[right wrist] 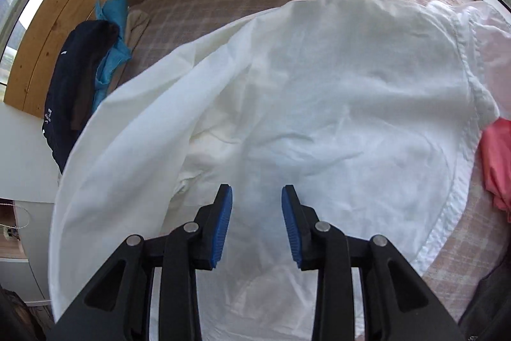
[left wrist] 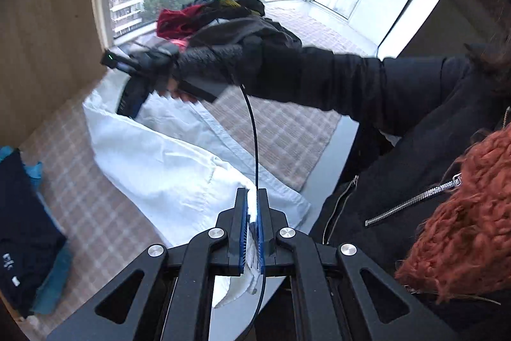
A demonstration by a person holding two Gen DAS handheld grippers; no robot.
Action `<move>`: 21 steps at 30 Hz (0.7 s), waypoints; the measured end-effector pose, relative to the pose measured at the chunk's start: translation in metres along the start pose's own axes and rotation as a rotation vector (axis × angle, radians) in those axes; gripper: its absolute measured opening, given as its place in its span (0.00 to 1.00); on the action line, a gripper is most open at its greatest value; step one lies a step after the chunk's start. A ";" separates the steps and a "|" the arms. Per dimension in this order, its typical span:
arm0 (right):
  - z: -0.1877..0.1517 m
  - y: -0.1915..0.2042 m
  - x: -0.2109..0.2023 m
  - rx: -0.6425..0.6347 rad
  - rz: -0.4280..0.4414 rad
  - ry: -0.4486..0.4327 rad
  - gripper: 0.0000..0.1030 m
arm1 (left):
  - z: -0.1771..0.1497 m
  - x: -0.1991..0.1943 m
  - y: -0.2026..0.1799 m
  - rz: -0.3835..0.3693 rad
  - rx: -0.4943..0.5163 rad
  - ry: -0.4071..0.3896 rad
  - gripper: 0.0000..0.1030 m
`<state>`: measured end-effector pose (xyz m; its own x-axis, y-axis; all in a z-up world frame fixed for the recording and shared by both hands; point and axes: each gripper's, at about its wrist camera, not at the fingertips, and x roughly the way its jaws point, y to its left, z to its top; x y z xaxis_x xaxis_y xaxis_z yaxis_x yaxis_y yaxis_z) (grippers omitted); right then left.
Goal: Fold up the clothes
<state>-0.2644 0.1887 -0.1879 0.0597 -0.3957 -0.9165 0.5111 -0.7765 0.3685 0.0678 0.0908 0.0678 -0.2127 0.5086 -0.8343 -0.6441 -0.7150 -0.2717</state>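
White shirt [right wrist: 319, 104] lies rumpled on the checked bed [right wrist: 198, 8], left jaws pinching its edge, right jaws spread above it.

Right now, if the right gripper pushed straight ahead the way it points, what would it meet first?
Most likely the white shirt: the right gripper has open jaws aimed down at its spread fabric, nothing between. Depth is unclear.

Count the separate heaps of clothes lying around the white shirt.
2. A folded dark stack with blue cloth lies left of the white shirt; a loose dark-and-red pile sits by the window. More may be hidden under the shirt.
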 end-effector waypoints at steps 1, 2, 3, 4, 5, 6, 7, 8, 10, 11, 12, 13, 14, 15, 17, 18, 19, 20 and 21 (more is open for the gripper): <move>0.002 -0.012 -0.007 0.019 -0.002 0.000 0.32 | -0.003 0.021 -0.008 -0.013 -0.004 0.026 0.04; 0.003 -0.020 -0.013 0.032 0.004 0.002 0.33 | -0.008 0.042 -0.012 -0.023 -0.016 0.046 0.04; 0.004 -0.028 -0.018 0.045 0.011 0.004 0.33 | -0.013 0.061 -0.013 -0.030 -0.042 0.065 0.04; 0.006 -0.036 -0.023 0.057 0.017 0.006 0.35 | -0.018 0.079 -0.014 -0.034 -0.066 0.083 0.04; 0.006 -0.042 -0.026 0.069 0.018 0.009 0.36 | -0.024 0.094 -0.014 -0.029 -0.086 0.103 0.04; 0.006 -0.047 -0.029 0.082 0.018 0.011 0.36 | -0.031 0.107 -0.013 -0.019 -0.105 0.123 0.04; 0.006 -0.050 -0.031 0.090 0.025 0.007 0.37 | -0.038 0.117 -0.014 -0.013 -0.125 0.138 0.04; 0.006 -0.052 -0.035 0.092 0.030 -0.002 0.37 | -0.045 0.125 -0.014 -0.012 -0.144 0.148 0.04; 0.006 -0.054 -0.046 0.105 0.033 -0.044 0.37 | -0.054 0.129 -0.018 -0.022 -0.175 0.136 0.04; 0.005 -0.051 -0.054 0.108 0.047 -0.072 0.37 | -0.056 0.127 -0.022 -0.013 -0.182 0.129 0.04; 0.004 -0.048 -0.061 0.112 0.062 -0.100 0.37 | -0.056 0.126 -0.028 -0.004 -0.176 0.123 0.04; 0.003 -0.045 -0.069 0.115 0.077 -0.129 0.37 | -0.056 0.123 -0.034 0.003 -0.157 0.122 0.04; 0.002 -0.034 -0.075 0.082 0.091 -0.154 0.37 | -0.057 0.123 -0.039 0.010 -0.142 0.123 0.04; 0.000 -0.019 -0.076 0.017 0.095 -0.158 0.38 | -0.058 0.126 -0.040 0.016 -0.137 0.133 0.05; -0.005 0.011 -0.066 -0.111 0.068 -0.133 0.47 | -0.059 0.133 -0.041 0.026 -0.126 0.153 0.06; -0.008 0.026 -0.053 -0.172 0.034 -0.102 0.47 | -0.061 0.135 -0.040 0.029 -0.132 0.162 0.06; -0.014 0.033 -0.037 -0.215 -0.014 -0.059 0.47 | -0.065 0.136 -0.034 0.025 -0.168 0.170 0.06; -0.019 0.033 -0.018 -0.243 -0.067 -0.014 0.47 | -0.069 0.136 -0.029 0.022 -0.204 0.177 0.06; -0.021 0.029 -0.004 -0.254 -0.106 0.017 0.47 | -0.072 0.136 -0.023 0.018 -0.240 0.184 0.06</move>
<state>-0.2322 0.1785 -0.1766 0.0073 -0.3088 -0.9511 0.7135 -0.6647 0.2214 0.1069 0.1415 -0.0742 -0.0714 0.4147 -0.9071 -0.4444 -0.8274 -0.3433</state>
